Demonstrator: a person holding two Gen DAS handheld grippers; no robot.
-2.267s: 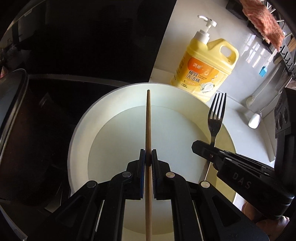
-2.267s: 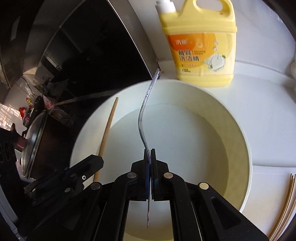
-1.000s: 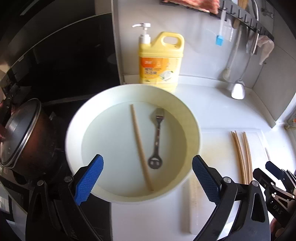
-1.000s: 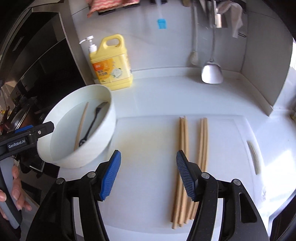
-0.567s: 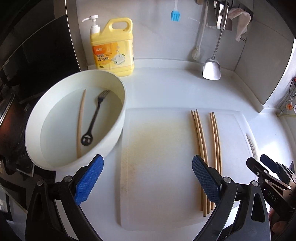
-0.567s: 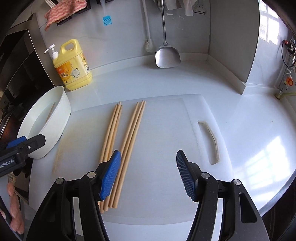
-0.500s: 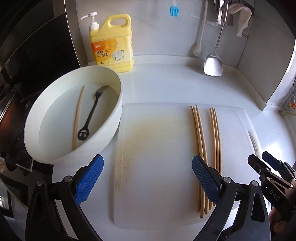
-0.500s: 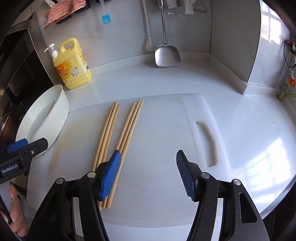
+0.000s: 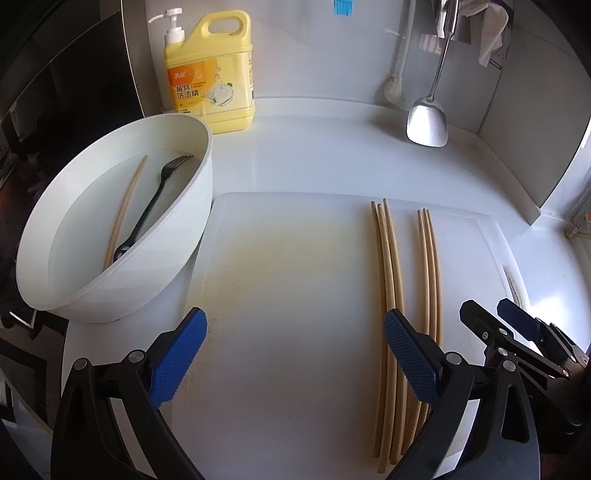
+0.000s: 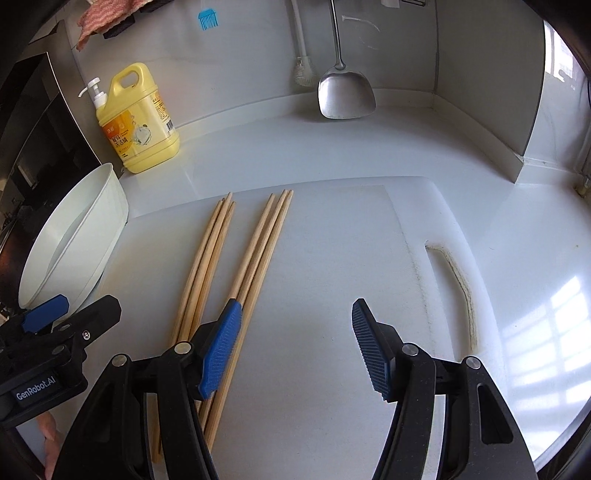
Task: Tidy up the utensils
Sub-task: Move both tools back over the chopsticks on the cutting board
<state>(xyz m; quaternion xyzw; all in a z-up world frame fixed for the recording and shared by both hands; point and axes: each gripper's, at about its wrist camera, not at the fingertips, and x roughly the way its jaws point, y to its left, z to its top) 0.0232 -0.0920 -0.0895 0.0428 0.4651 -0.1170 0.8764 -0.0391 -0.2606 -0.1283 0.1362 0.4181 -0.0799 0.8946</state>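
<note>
Lying lengthwise on the cutting board (image 9: 295,295), chopsticks (image 9: 391,277) point toward the wall.

The worktop (image 10: 369,147) is white and shiny. Bright window light falls on it in squares, to the right of the yellow soap bottle (image 10: 140,122). The soap bottle stands by the grey wall (image 10: 240,55). A metal spatula (image 10: 345,92), a white brush (image 10: 304,74) and a pink cloth (image 10: 107,16) hang on that wall, the cloth above the bottle. A dark shiny panel (image 9: 74,92) stands to the left of the bottle.
</note>
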